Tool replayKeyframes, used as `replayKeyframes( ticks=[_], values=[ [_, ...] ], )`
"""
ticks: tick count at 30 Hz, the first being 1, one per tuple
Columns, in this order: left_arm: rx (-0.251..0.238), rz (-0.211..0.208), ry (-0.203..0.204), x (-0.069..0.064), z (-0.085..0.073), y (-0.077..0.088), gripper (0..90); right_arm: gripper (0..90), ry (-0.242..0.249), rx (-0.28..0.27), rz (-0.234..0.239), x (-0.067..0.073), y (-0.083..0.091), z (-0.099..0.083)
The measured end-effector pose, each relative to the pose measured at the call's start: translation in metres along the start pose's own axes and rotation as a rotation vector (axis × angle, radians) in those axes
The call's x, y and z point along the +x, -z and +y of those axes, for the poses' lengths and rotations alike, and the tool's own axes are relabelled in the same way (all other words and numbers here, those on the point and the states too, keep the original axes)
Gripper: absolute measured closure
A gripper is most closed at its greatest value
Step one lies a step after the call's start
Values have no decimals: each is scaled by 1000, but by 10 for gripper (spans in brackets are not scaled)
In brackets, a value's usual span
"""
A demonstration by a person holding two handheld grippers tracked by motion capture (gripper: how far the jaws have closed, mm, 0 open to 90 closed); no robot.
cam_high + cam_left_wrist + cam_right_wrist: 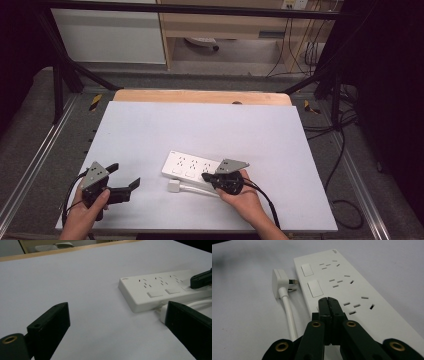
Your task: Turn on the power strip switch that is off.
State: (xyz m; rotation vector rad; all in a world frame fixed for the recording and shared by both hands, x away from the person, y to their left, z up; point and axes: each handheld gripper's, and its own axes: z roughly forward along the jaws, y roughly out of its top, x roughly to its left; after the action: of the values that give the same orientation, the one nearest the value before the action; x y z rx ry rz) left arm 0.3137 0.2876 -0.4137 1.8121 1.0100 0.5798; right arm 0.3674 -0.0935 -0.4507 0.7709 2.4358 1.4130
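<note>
A white power strip point(192, 168) point(160, 290) point(342, 285) lies flat on the white tabletop point(200, 130), with three rocker switches along its near side. Its white plug point(173, 186) point(279, 281) and cable point(288, 312) lie loose on the table just in front of it. My right gripper point(206, 177) point(328, 301) is shut with nothing between its jaws. Its tips sit over the strip's near right end, at the switch closest to my hand, which they mostly hide. My left gripper point(124, 176) point(117, 307) stands wide open left of the strip, apart from it and pointing toward it.
A wooden table edge point(200, 96) runs behind the white surface. Black frame posts point(57, 85) stand at both back corners. Cables point(345, 150) lie on the floor to the right, and metal rails point(35, 155) flank the table.
</note>
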Motion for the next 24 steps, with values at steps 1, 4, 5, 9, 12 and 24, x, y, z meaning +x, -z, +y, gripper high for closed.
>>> replayKeyframes(
  ticks=[1,4,5,9,12,24],
  values=[
    [0,-1,-1,0,0,0,61,900,0,1,-1,0,0,0],
    [-1,-1,0,0,0,0,61,900,-3,10,-16,-1,2,-1],
    [-2,-1,1,0,0,0,61,900,-10,10,-23,-4,4,-2],
    [1,-3,-5,0,1,0,61,900,-21,14,-8,-9,8,-4],
    [-4,-2,1,0,1,0,61,900,2,12,-9,-6,6,-3],
    [-3,-1,2,0,0,0,61,900,0,-28,-24,-5,14,8]
  ],
)
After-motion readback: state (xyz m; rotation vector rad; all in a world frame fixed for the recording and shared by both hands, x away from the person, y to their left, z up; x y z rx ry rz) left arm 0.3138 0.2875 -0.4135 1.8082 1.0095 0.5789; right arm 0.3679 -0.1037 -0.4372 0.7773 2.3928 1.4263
